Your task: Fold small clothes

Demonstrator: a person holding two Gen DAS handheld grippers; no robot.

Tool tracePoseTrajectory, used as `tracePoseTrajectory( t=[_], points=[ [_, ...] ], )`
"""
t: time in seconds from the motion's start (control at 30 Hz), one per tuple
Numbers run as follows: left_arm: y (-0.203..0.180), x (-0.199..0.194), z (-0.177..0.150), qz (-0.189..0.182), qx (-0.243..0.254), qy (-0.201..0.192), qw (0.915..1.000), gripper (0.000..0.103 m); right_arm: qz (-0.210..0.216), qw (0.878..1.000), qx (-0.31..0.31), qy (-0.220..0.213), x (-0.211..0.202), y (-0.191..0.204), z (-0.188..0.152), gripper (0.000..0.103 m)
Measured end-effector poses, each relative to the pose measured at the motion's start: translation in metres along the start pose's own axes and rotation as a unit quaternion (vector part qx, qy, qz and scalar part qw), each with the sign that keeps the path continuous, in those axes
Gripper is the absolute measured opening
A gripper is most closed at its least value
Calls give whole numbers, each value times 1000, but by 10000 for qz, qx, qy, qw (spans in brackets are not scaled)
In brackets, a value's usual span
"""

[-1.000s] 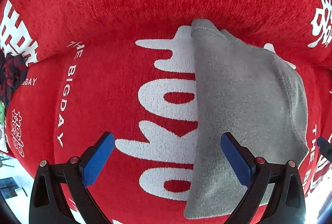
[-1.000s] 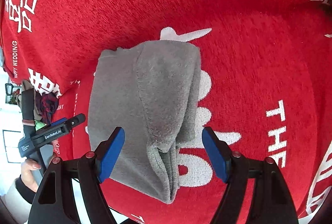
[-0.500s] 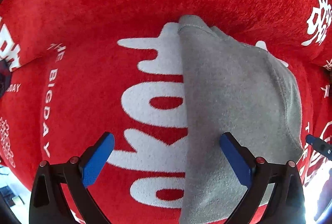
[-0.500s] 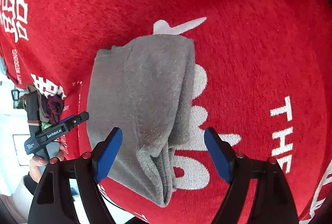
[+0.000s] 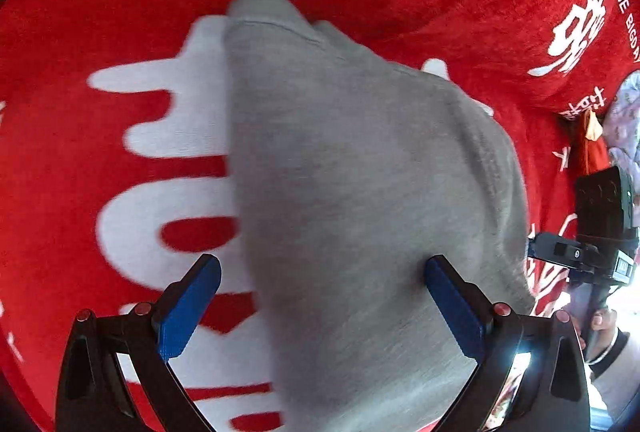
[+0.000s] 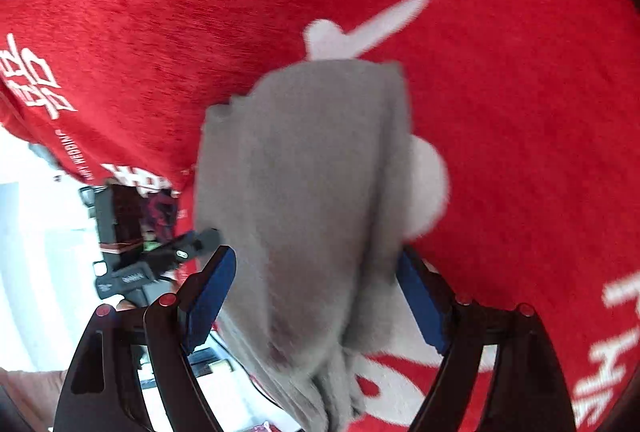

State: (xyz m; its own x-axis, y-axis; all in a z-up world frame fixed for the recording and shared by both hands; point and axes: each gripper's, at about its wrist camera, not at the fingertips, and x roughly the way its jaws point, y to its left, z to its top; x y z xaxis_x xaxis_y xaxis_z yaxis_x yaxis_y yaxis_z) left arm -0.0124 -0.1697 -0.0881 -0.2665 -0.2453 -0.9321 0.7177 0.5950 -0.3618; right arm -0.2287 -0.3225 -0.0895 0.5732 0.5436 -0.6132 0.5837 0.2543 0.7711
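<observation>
Both claws, left [image 5: 322, 306] and right [image 6: 316, 296], gape over folded grey garment [image 5: 360, 191] (plush, blurred).

You are looking at a red plush cover with large white woven lettering [image 5: 168, 119] filling nearly both frames. At the left edge of the right wrist view, a bright white, overexposed area [image 6: 36, 232] shows beyond the cover's edge.
</observation>
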Motion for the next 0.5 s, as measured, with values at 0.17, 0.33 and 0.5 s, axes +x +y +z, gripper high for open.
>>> tracePoseTrajectory(
  t=[0.17,0.33,0.5],
  points=[
    [-23,10,0,238,199,-54,9995,95,90,9998,-115,102,17,11,6,85],
    [-26,-10,-4,152,232,-281,9992,42,79,9995,232,219,25,11,1,31],
    [-34,-31,-11,-14,353,-402,9986,39,572,9979,276,115,12,31,-12,29]
  ],
)
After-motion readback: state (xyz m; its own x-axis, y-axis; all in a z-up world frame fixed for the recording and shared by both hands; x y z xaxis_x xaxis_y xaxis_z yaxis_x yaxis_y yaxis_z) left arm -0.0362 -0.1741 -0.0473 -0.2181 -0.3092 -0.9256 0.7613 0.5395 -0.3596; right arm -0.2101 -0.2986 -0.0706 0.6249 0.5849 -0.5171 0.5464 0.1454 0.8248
